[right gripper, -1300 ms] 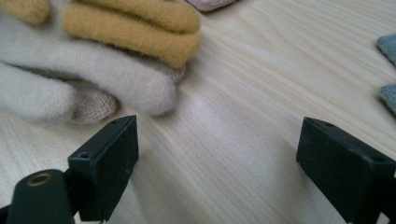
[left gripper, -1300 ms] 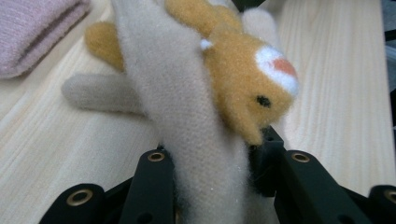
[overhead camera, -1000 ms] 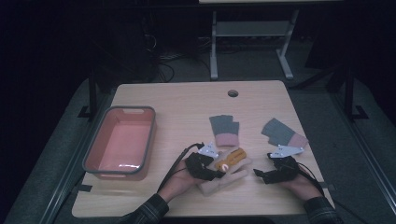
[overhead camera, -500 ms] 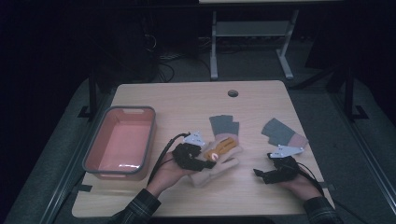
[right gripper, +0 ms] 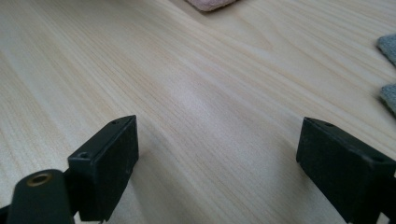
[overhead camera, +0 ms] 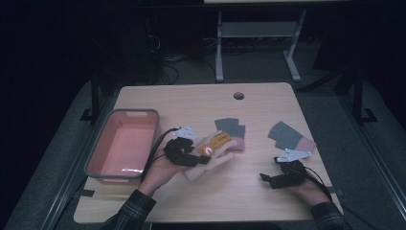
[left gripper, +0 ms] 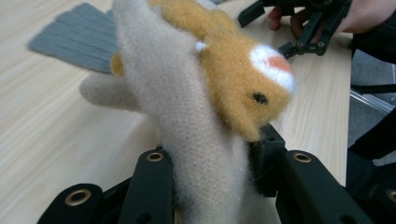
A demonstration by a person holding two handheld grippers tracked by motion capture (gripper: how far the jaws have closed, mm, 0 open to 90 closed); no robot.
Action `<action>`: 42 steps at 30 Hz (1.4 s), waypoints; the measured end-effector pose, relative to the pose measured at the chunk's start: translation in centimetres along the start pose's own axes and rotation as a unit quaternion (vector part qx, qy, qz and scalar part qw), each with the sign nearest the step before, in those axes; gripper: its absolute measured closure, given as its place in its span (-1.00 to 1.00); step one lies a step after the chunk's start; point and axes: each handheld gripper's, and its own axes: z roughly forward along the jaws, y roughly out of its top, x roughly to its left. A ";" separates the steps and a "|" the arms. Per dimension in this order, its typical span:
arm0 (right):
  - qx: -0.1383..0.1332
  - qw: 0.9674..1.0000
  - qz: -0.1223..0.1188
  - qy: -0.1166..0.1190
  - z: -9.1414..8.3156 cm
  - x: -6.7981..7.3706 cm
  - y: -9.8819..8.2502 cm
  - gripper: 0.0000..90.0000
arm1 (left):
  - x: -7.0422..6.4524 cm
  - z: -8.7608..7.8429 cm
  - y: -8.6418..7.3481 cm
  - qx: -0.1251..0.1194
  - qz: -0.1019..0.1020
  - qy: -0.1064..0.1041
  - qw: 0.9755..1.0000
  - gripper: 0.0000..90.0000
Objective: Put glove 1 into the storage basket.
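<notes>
Pink bin (overhead camera: pixel 98 153): sits at the left of the table (overhead camera: pixel 201 103), grey-rimmed, its long side running away from the person; its pink floor is bare apart from a small glare spot near the front wall.
Writing: no readable brand, label or lettering on the bin, the gloves or the grippers.
Beige glove (left gripper: pixel 187 140): a fuzzy cream glove with an orange animal face sewn on, white muzzle and a black eye; it is off the table at the cuff end, with its fingers pointing towards the grey glove behind it.
Where it is: in the high view the beige glove (overhead camera: pixel 213 153) lies near the middle of the table, just right of the pink bin and apart from it.
Left gripper (overhead camera: pixel 184 152): its jaws are clamped on the beige glove near the cuff, the fabric squeezed between the two black pads at a medium gap.
Left hand (overhead camera: pixel 160 167): comes in from the bottom edge in a plaid sleeve, angled up and to the right, close beside the bin's front right corner.
Right gripper (right gripper: pixel 217 158): jaws stand wide apart, bare wood between them, nothing gripped.
Right hand (overhead camera: pixel 306 187): rests low at the right front of the table, its gripper (overhead camera: pixel 280 177) pointing left across the wood.
Grey glove with pink cuff (overhead camera: pixel 232 132): flat on the table just behind the beige glove.
Second grey glove (overhead camera: pixel 287 135): flat near the right edge, behind the right gripper, well apart from the first.
</notes>
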 end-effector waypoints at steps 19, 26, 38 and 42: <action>0.000 1.000 0.000 0.000 0.0 0.0 0.0 -0.72 | 2.4 -4.8 -0.7 -0.027 -0.028 0.026 0.999 0.46; 0.000 1.000 0.000 0.000 0.0 0.0 0.0 -0.72 | 3.2 -6.4 -1.2 -0.033 -0.036 0.041 0.998 0.46; 0.000 1.000 0.000 0.000 0.0 0.0 0.0 -0.72 | 5.2 -10.0 -2.8 -0.045 -0.062 0.080 0.994 0.46; 0.000 1.000 0.000 0.000 0.0 0.0 0.0 -0.72 | 5.8 -11.3 -3.4 -0.054 -0.073 0.093 0.992 0.46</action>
